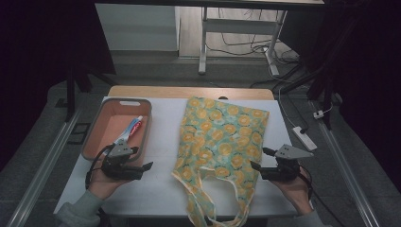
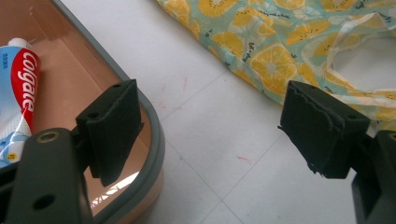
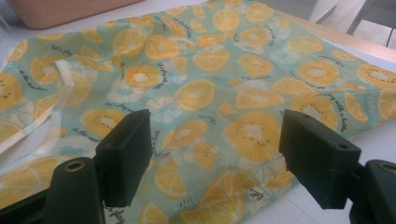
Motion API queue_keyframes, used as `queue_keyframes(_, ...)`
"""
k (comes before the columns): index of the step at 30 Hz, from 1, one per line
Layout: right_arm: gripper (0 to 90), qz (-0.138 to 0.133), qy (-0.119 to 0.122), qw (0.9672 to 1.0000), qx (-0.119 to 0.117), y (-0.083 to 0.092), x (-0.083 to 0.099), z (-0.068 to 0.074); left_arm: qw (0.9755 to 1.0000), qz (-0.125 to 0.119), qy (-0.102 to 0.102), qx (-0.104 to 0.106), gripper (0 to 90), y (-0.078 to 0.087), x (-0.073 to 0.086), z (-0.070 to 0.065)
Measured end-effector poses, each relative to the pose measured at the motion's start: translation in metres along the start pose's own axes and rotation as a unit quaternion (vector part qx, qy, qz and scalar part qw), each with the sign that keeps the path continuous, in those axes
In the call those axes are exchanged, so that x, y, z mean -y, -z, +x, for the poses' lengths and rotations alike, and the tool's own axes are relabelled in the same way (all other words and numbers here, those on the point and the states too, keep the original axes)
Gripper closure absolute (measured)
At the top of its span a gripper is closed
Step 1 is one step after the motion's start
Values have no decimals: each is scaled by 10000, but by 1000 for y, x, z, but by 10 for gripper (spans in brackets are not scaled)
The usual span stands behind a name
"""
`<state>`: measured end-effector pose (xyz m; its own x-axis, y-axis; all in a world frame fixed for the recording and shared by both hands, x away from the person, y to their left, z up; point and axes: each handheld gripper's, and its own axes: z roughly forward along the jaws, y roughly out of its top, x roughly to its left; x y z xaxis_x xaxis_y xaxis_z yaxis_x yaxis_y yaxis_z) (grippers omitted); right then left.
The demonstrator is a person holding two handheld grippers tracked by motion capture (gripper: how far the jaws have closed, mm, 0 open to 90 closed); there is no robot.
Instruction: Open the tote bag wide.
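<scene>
White tabletop (image 1: 161, 142) carries a fruit-print cloth bag (image 1: 220, 137) lying flat in the middle and a peach tray (image 1: 94, 142) at my left with a toothpaste tube (image 1: 131, 130) inside. My left gripper (image 1: 144, 168) hangs released beside the tray's near corner. My right gripper (image 1: 259, 160) is spread wide at the bag's right edge, gripping nothing.

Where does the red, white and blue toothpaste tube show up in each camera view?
High view: the red, white and blue toothpaste tube lies inside the pink plastic bin, left of centre.
Left gripper view: it lies at the far left edge, in the bin.
Right gripper view: not in it.
Shared landmark: the teal cloth bag printed with orange slices, seen at top right and across the middle.
</scene>
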<state>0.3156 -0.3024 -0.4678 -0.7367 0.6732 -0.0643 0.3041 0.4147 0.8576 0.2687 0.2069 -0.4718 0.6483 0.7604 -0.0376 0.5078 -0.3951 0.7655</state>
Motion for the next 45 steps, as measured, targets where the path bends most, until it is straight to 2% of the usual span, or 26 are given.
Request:
queue_keyframes(5,267,66,47,10000,32,4,0,2,10000,-29,-77,50,219,1,-1,-3)
queue_keyframes(11,270,131,33,9999,-49,7,-2,3,9991,4,-344,234,221,-2,-6,-14)
queue_keyframes(14,280,183,101,9996,-198,8,-6,9,9981,34,-485,368,226,-4,-8,-21)
queue_keyframes(15,280,209,122,9994,-251,8,-8,12,9972,50,-561,484,230,-7,-11,-25)
queue_keyframes(16,281,239,170,9991,-315,8,-10,14,9972,50,-561,484,231,-7,-11,-25)
queue_keyframes(19,288,392,323,9975,-497,7,-15,25,9951,103,-724,659,234,-12,-15,-34)
queue_keyframes(23,298,676,520,9936,-737,5,-19,40,9911,263,-974,867,241,-23,-20,-48)
queue_keyframes(26,300,913,682,9893,-916,0,-21,54,9883,372,-1105,986,246,-33,-23,-56)
queue_keyframes(27,302,948,745,9880,-970,0,-22,60,9864,428,-1183,1053,247,-38,-25,-61)
queue_keyframes(28,303,977,771,9865,-1061,-1,-23,64,9856,462,-1224,1071,249,-41,-26,-63)
queue_keyframes(29,303,977,771,9865,-1061,-1,-23,64,9856,462,-1224,1071,249,-41,-26,-63)
queue_keyframes(30,305,1060,811,9836,-1214,-2,-24,74,9847,495,-1274,1078,251,-44,-27,-66)
queue_keyframes(31,305,1131,843,9819,-1265,-2,-24,79,9830,531,-1386,1084,255,-48,-30,-70)
queue_keyframes(32,306,1224,882,9800,-1295,-2,-23,83,9830,531,-1386,1084,259,-48,-30,-70)
queue_keyframes(35,321,1516,1025,9750,-1260,-4,-17,92,9796,599,-1519,1169,271,-56,-33,-76)
queue_keyframes(36,321,1516,1025,9750,-1260,-4,-17,92,9787,635,-1553,1187,271,-59,-34,-77)
queue_keyframes(37,355,1662,1027,9737,-1169,-5,-13,93,9766,717,-1620,1223,272,-65,-34,-79)
queue_keyframes(39,427,1787,964,9727,-1120,-5,-8,90,9756,748,-1651,1239,278,-67,-34,-81)
queue_keyframes(40,427,1787,964,9727,-1120,-5,-8,90,9748,778,-1676,1252,278,-69,-34,-82)
queue_keyframes(41,487,1847,964,9718,-1102,-6,-6,88,9738,804,-1708,1269,281,-71,-34,-82)
queue_keyframes(42,682,1961,957,9702,-1049,-7,-2,85,9731,833,-1724,1280,292,-73,-34,-83)
queue_keyframes(44,846,2012,898,9701,-1016,-8,-1,81,9715,884,-1794,1274,298,-76,-33,-83)
queue_keyframes(45,884,1972,873,9715,-986,-8,-2,79,9710,919,-1823,1243,301,-78,-33,-84)
